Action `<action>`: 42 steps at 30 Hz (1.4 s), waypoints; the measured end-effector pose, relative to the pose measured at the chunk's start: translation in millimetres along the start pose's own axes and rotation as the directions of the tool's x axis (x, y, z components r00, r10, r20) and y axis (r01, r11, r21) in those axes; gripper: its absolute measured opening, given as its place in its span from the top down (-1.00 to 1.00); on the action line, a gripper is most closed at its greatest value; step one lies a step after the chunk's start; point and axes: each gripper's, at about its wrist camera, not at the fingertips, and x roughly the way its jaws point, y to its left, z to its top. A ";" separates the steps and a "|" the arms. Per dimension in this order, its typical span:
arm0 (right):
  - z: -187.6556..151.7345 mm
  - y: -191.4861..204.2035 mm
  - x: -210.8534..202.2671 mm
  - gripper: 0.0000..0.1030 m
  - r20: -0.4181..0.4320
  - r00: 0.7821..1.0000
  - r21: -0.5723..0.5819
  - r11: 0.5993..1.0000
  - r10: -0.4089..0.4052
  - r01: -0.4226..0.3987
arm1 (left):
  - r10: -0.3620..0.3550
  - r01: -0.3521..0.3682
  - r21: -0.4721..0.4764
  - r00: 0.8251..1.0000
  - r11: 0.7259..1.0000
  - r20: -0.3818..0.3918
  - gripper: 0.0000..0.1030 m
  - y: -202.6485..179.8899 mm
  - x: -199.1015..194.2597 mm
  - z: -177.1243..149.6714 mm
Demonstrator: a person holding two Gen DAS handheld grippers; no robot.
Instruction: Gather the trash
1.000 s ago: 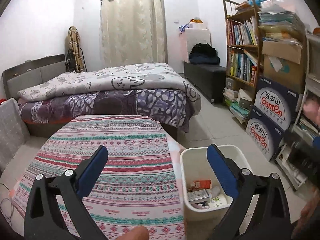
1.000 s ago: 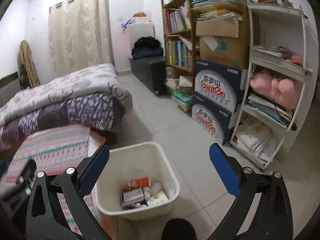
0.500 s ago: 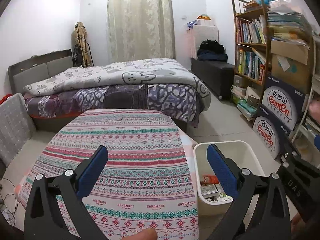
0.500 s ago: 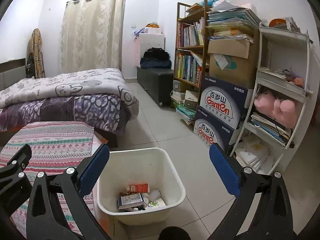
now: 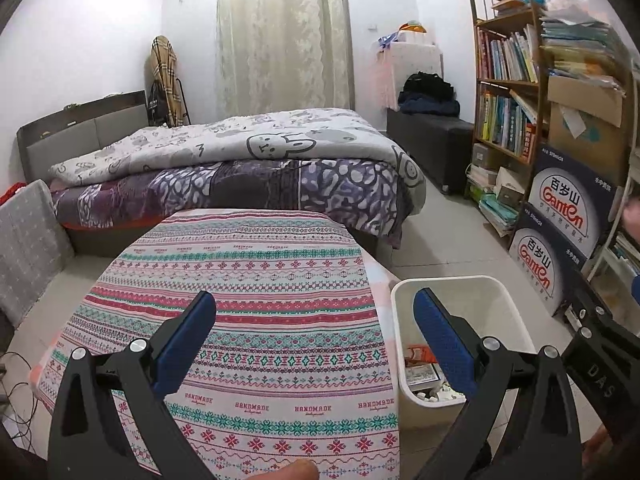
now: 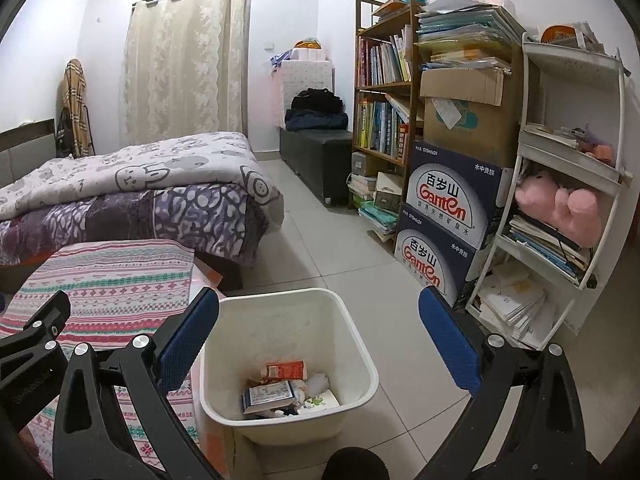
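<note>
Right wrist view: two stacked boxes (image 6: 448, 216) read "Ganten".

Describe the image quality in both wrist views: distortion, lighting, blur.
Left wrist view: strong fisheye bending with dark corners; the bookshelf leans inward; even indoor light, soft shadows; the open left tool is sharp. Right wrist view: same curvature, the white rack bows; the trash bin and its litter read clearly; the open right tool shows no motion blur.

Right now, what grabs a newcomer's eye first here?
The white bin on the floor right of the striped table, trash already in its bottom. Both grippers, left and right, hang open and empty. Two blue Ganten boxes sit stacked by the bookshelf.
</note>
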 end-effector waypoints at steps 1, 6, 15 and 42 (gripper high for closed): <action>-0.2 0.2 0.4 -0.86 -0.002 1.000 -0.001 1.000 0.002 -0.002 | 0.000 0.000 -0.001 1.000 1.000 -0.003 -0.87 0.0 0.6 -0.1; -0.3 -0.3 2.8 -0.86 -0.014 1.000 0.003 1.000 0.011 -0.011 | 0.005 -0.005 0.001 1.000 1.000 -0.001 -0.87 -1.4 2.0 0.0; -0.9 0.1 4.9 -0.86 -0.030 0.999 0.000 1.000 0.021 -0.021 | 0.019 -0.019 0.011 1.000 1.000 -0.001 -0.87 -4.0 4.2 -0.5; -1.1 0.0 6.8 -0.86 -0.038 0.999 -0.016 1.000 0.021 -0.022 | -0.024 0.024 0.023 1.000 0.999 0.011 -0.81 -6.8 4.3 -5.3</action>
